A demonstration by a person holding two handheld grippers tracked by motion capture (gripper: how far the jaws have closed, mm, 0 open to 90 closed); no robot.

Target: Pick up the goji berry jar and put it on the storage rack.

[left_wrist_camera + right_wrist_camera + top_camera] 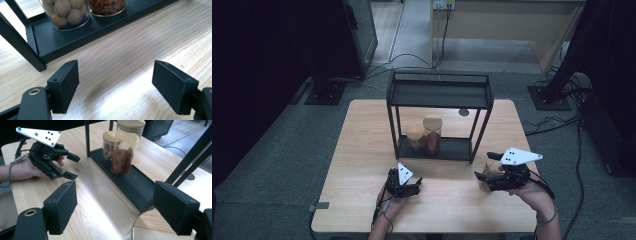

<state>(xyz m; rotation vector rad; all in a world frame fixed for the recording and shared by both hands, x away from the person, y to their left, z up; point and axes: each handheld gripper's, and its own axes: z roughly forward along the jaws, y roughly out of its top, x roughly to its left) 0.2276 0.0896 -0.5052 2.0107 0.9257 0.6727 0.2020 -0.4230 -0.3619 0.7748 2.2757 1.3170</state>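
A black two-tier rack [439,95] stands at the back middle of the wooden table [362,150]. On its lower shelf [82,35] sit a short jar of round brown nuts [415,137] [66,13] [108,148] and a taller jar of red berries [432,134] [107,6] [125,152], both with wooden lids. My left gripper [418,184] [115,75] [73,167] rests in front of the rack, open over bare wood. My right gripper [483,166] [115,202] is open at the rack's right front corner. A clear glass rim [140,230] lies low between its jaws, close to the right one and apart from the left.
A small dark round spot [463,112] [191,177] marks the table behind the rack. Cables [557,125] and stand bases [324,92] lie on the grey floor around the table. The table's front edge is close behind both hands.
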